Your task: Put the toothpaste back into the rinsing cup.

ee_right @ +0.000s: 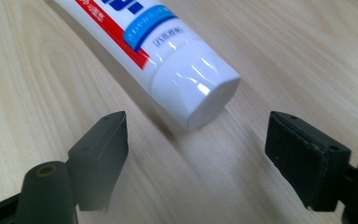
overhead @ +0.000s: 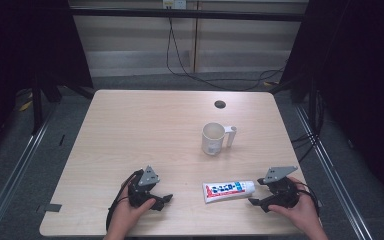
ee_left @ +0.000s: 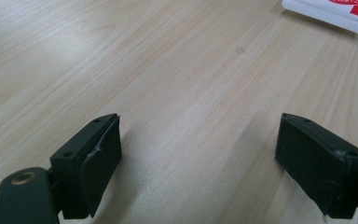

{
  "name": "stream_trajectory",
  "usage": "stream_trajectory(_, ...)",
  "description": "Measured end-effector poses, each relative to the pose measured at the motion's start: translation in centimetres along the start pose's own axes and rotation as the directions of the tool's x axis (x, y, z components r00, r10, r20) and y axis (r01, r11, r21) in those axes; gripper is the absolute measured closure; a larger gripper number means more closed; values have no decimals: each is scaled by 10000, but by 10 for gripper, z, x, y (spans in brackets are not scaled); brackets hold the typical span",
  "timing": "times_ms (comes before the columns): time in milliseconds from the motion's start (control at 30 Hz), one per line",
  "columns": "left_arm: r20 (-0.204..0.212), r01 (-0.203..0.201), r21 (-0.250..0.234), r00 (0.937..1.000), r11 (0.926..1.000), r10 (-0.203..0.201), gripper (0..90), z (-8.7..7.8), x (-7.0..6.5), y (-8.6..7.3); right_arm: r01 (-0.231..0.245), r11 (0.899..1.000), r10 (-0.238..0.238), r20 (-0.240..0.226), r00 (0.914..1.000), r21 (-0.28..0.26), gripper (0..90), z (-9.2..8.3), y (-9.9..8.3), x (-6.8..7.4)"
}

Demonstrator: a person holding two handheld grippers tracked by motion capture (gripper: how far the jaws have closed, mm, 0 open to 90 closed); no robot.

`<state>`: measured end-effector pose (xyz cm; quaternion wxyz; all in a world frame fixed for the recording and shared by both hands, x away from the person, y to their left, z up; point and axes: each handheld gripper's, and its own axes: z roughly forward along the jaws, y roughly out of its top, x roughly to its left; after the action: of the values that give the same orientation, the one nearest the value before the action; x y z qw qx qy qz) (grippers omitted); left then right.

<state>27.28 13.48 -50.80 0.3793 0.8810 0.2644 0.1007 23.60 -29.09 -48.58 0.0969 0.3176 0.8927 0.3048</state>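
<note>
- Toothpaste tube (overhead: 228, 191): lies flat near the table's (overhead: 145, 125) near edge, cap toward the right.
- Right gripper (overhead: 254, 202): jaws apart, just beside the cap (ee_right: 196, 88), not touching it.
- Left gripper (overhead: 168, 198): jaws apart, gripping nothing.
- Mug (overhead: 214, 138): upright, farther back.

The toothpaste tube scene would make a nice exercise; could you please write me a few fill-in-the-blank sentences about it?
1. The toothpaste tube lies flat on the table with its ____ cap pointing toward the right gripper.
2. The right gripper's jaws stand ____, with the cap just ahead of them.
3. The white mug stands upright with its ____ turned to the right in the high view.
4. The left gripper holds ____ between its jaws.

Missing words: white; open; handle; nothing
</note>
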Motion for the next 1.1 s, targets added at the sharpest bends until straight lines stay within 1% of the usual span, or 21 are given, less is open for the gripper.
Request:
stream_trajectory(33, 2, 2, 5, 10000, 10000, -2, 142, 0, 0, 0, 0, 10000, 0, 0, 10000, 0, 216, 0, 0, 0)
stream_trajectory(67, 0, 5, 1, 10000, 10000, -5, 142, 0, 0, 0, 275, 9990, -274, -27, 9996, 350, 217, -2, 7, -1)
stream_trajectory(133, 2, 10, -2, 10000, 10000, -10, 142, 0, 0, 0, 596, 9960, -583, -217, 9981, 659, 217, -4, 15, -1)
stream_trajectory(233, 3, 7, 1, 10000, 10000, -7, 142, 0, 0, 0, 812, 9931, -784, -350, 9963, 851, 221, -6, 23, -1)
stream_trajectory(300, 11, 2, 0, 10000, 10000, -2, 142, 0, 0, 0, 1035, 9879, -994, -404, 9942, 1156, 225, -6, 29, -1)
stream_trajectory(333, -29, -58, 17, 10000, 10000, 58, 142, 0, 0, 0, 1270, 9799, -1207, -494, 9915, 1537, 228, -5, 35, 0)
stream_trajectory(367, -29, -58, 17, 10000, 10000, 58, 142, 0, 0, 0, 1270, 9799, -1207, -494, 9915, 1537, 228, -5, 35, 0)
stream_trajectory(467, -59, -47, -49, 10000, 10000, 47, 143, 0, 0, 0, 1529, 9720, -1453, -551, 9879, 1785, 228, -2, 42, 1)
stream_trajectory(500, -58, -73, -32, 10000, 10000, 73, 142, 0, 1, 0, 1531, 9720, -1433, -666, 9874, 1784, 229, 0, 45, 1)
stream_trajectory(533, -48, -59, -45, 10000, 10000, 59, 143, 0, 0, 0, 1708, 9670, -1584, -789, 9842, 1891, 233, 1, 49, 2)
stream_trajectory(567, -48, -59, -45, 10000, 10000, 59, 143, 0, 0, 0, 1708, 9670, -1584, -789, 9842, 1891, 233, 1, 49, 2)
stream_trajectory(600, -56, -41, -54, 10000, 10000, 41, 143, 0, 0, 0, 1813, 9636, -1700, -731, 9827, 1965, 236, 2, 52, 3)
stream_trajectory(633, -56, -46, -45, 10000, 10000, 45, 143, 0, 0, 0, 2084, 9571, -1923, -968, 9766, 2013, 261, 4, 56, 5)
stream_trajectory(667, -56, -55, -44, 10000, 10000, 55, 143, 0, 0, 0, 2084, 9571, -1923, -968, 9766, 2013, 261, 4, 56, 5)
stream_trajectory(733, -54, -55, -44, 10000, 10000, 55, 143, 0, 0, 0, 2319, 9479, -2132, -1056, 9713, 2184, 260, 7, 61, 8)
stream_trajectory(800, -54, -58, -42, 10000, 10000, 58, 143, 0, 0, 0, 2580, 9356, -2372, -1121, 9650, 2411, 259, 12, 68, 11)
stream_trajectory(833, -54, -58, -42, 10000, 10000, 58, 143, 0, 0, 0, 2580, 9356, -2372, -1121, 9650, 2411, 259, 12, 68, 11)
stream_trajectory(867, -56, -50, -48, 10000, 10000, 49, 143, 0, 0, 0, 2740, 9307, -2504, -1239, 9602, 2422, 260, 13, 72, 13)
stream_trajectory(967, -57, -54, -46, 10000, 10000, 54, 143, 0, 0, 0, 2800, 9260, -2561, -1236, 9587, 2532, 260, 15, 76, 15)
stream_trajectory(1000, -56, -52, -46, 10000, 10000, 52, 143, 0, 0, 0, 2907, 9201, -2664, -1247, 9558, 2625, 260, 18, 80, 16)
stream_trajectory(1100, -56, -57, -40, 10000, 10000, 56, 143, 0, 0, 0, 2867, 9198, -2605, -1295, 9568, 2678, 260, 20, 84, 18)
